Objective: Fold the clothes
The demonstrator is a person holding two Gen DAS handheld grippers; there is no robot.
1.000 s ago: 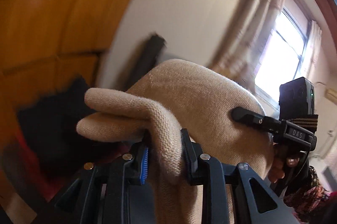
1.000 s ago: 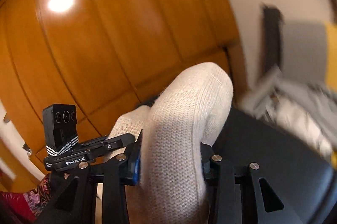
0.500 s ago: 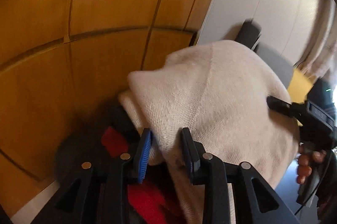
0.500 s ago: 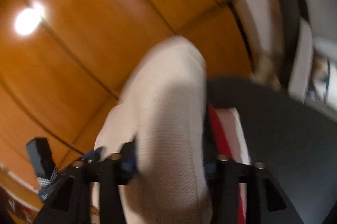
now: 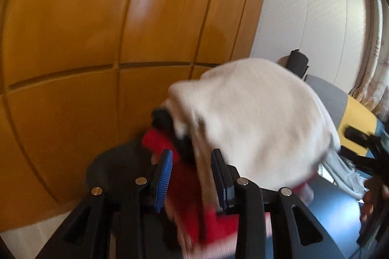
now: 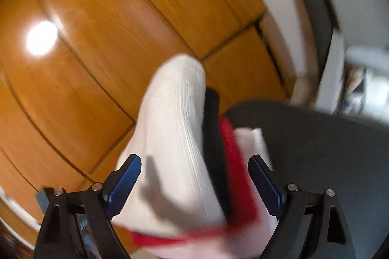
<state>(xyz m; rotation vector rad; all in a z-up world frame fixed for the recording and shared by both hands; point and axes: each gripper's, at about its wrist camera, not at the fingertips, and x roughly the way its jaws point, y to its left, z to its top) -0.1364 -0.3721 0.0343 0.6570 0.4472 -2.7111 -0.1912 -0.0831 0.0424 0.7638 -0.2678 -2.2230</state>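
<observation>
**Kid:** Letting go! Both grabbers are opening up right now. A second ago they pinched the cream sweater (image 5: 255, 122) up in the air, in front of the wooden wall (image 5: 73, 40).

**Grown-up:** Yes. Now the sweater is down low, on top of a pile of clothes. See the black one (image 6: 214, 137), the red one (image 6: 233, 161) and the pale pink one (image 6: 257, 144) under it?

**Kid:** I see them! They sit on the dark round table (image 6: 328, 149). Is the right grabber (image 6: 194, 182) holding anything?

**Grown-up:** No. Its jaws are wide apart and opening more. The sweater's folded edge lies between them, but the blue pads (image 6: 122, 184) do not press on it.

**Kid:** And the left grabber (image 5: 192, 176)?

**Grown-up:** Its jaws are opening too, though not as wide. One edge of the sweater lies close beside the right-hand finger. The other finger has bare air next to it, so I think it has let go (the picture is blurry there, so I am not fully sure).

**Kid:** So is this sweater done?

**Grown-up:** I think so. It looks folded and stacked on the pile. The grabbers need to back out slowly, or they could drag the edge and mess up the fold.

**Kid:** Then another one? I see more cloth far off (image 5: 340, 169).

**Grown-up:** Maybe. I cannot tell what that cloth is.
</observation>
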